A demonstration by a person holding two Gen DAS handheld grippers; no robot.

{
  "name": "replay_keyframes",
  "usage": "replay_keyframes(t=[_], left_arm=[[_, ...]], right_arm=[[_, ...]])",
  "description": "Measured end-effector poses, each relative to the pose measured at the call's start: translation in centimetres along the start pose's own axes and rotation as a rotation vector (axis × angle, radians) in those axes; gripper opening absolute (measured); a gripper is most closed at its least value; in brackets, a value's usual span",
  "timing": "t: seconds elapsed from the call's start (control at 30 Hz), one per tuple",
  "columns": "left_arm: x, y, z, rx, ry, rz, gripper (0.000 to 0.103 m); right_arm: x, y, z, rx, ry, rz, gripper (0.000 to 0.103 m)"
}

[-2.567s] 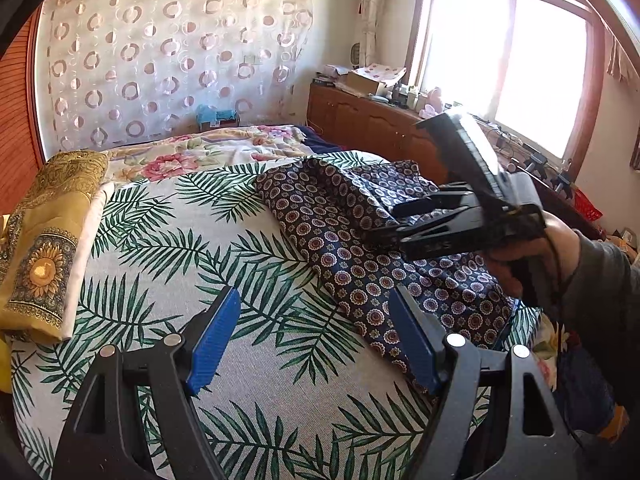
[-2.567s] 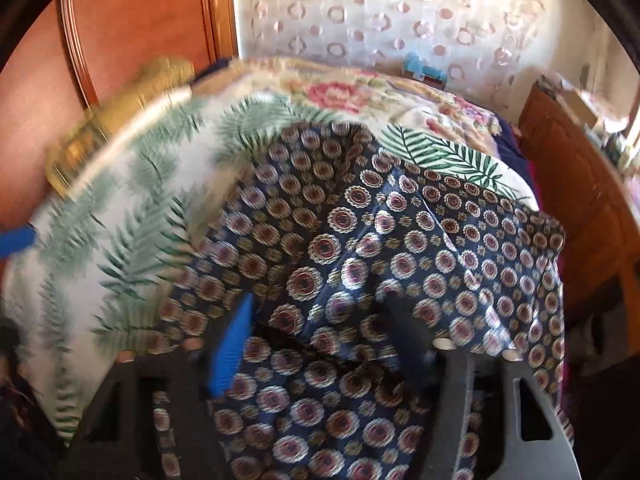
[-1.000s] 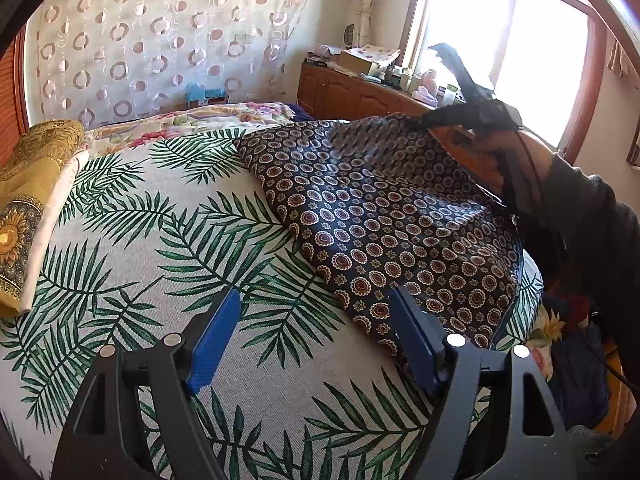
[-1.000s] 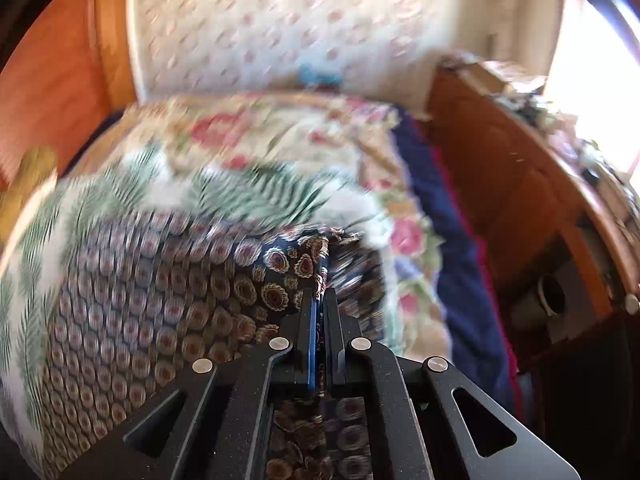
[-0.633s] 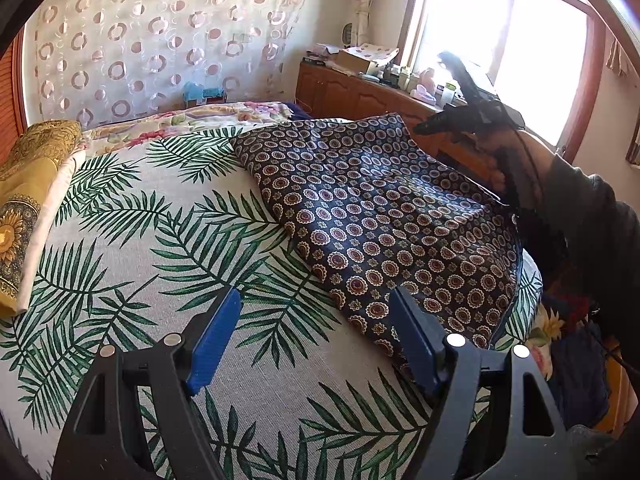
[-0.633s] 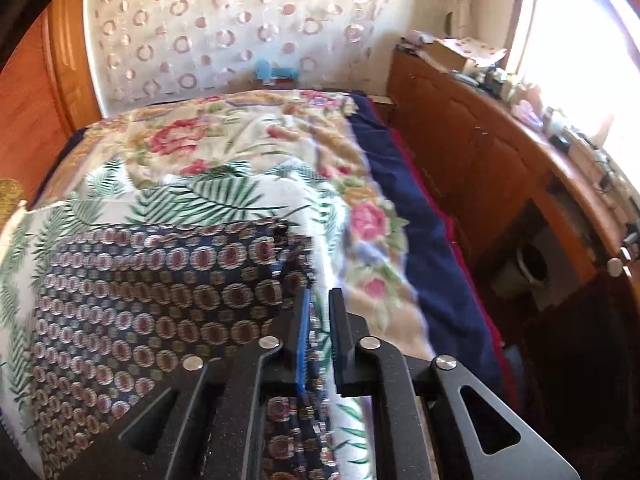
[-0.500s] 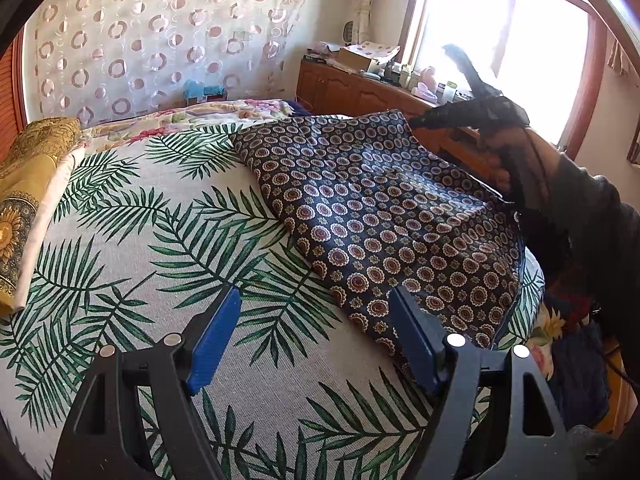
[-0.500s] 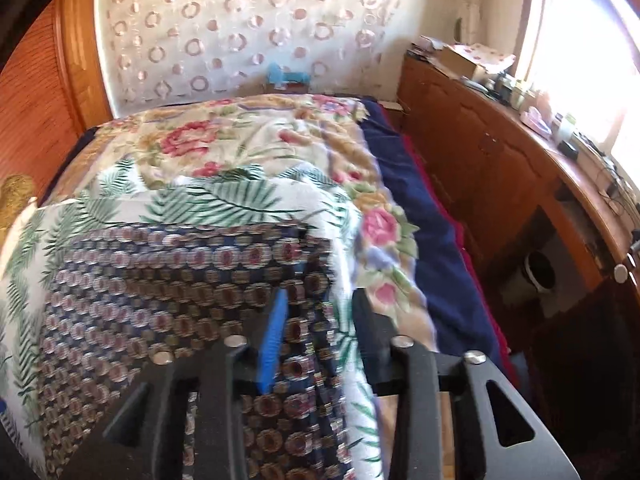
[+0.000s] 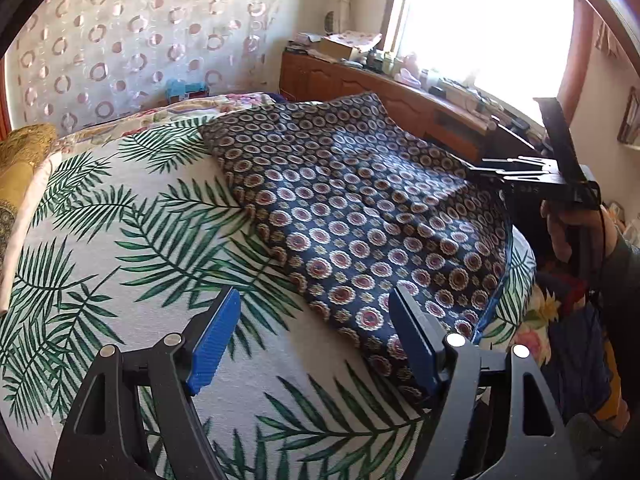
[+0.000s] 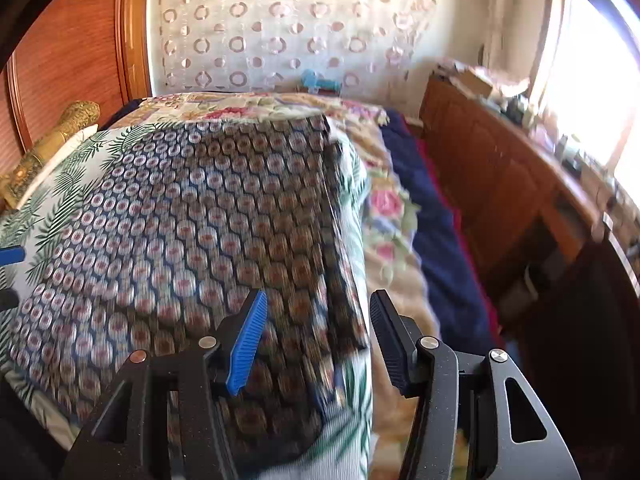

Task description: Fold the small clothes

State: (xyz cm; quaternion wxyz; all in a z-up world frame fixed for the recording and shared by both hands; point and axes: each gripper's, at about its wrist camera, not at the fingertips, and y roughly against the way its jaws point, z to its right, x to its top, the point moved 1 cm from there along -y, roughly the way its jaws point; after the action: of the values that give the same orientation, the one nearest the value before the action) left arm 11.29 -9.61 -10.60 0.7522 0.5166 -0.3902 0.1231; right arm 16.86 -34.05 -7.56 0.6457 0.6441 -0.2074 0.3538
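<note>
A navy garment with round red-and-cream motifs [image 9: 352, 208] lies spread flat on the palm-leaf sheet [image 9: 120, 240]; in the right wrist view the garment [image 10: 192, 232] is blurred. My left gripper [image 9: 314, 304] hangs open above the garment's near corner, touching nothing. My right gripper [image 10: 318, 312] hovers over the garment's right edge with its jaws opening. The cloth lies below the gap and the pads do not press on it. In the left wrist view the right gripper [image 9: 480, 168] is at the garment's right side, held by a hand [image 9: 572, 232].
A folded yellow cloth [image 9: 24, 152] lies at the bed's left edge. A floral blanket [image 10: 392, 208] and a dark blue cover [image 10: 440, 232] hang down the right side. A cluttered wooden cabinet [image 9: 400, 96] runs under the window. A wooden headboard [image 10: 72, 52] stands at the left.
The right gripper let go of the garment's far corner, opened, and drew back along the right edge. The garment settled flat. The left gripper stayed put.
</note>
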Motion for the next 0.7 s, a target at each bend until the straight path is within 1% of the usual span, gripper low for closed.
replay_keyframes(t=[0.1, 0.17, 0.27, 0.33, 0.4, 0.47, 0.53, 0.7], left_arm=[[-0.2, 0.2, 0.5, -0.02, -0.006, -0.004, 0.077], [-0.3, 0.3, 0.8, -0.035, -0.008, -0.01, 0.066], [-0.7, 0.4, 1.4, -0.072, -0.011, -0.036, 0.057], [-1.2, 0.3, 2.0, -0.093, -0.017, -0.058, 0.054], [-1.6, 0.2, 2.5, -0.104, -0.023, -0.074, 0.053], [-2.1, 0.1, 2.9, -0.102, -0.027, -0.084, 0.053], [-2.4, -0.1, 3.1, -0.104, -0.022, -0.093, 0.053], [-2.6, -0.1, 3.4, -0.089, -0.029, -0.085, 0.053]], right_arm=[[-1.6, 0.3, 0.9, 0.002, -0.024, -0.031, 0.056], [-2.4, 0.1, 1.1, -0.004, -0.022, -0.049, 0.056], [-3.3, 0.3, 1.2, -0.003, -0.035, -0.045, 0.056], [-3.8, 1.0, 1.2, 0.001, -0.036, -0.037, 0.056], [-4.0, 1.3, 1.1, 0.012, -0.031, -0.032, 0.056], [-4.0, 1.8, -0.2, 0.005, -0.015, -0.031, 0.056], [-3.9, 2.0, -0.5, -0.005, 0.003, -0.031, 0.056], [-4.6, 2.5, -0.6, 0.002, -0.007, -0.022, 0.056]])
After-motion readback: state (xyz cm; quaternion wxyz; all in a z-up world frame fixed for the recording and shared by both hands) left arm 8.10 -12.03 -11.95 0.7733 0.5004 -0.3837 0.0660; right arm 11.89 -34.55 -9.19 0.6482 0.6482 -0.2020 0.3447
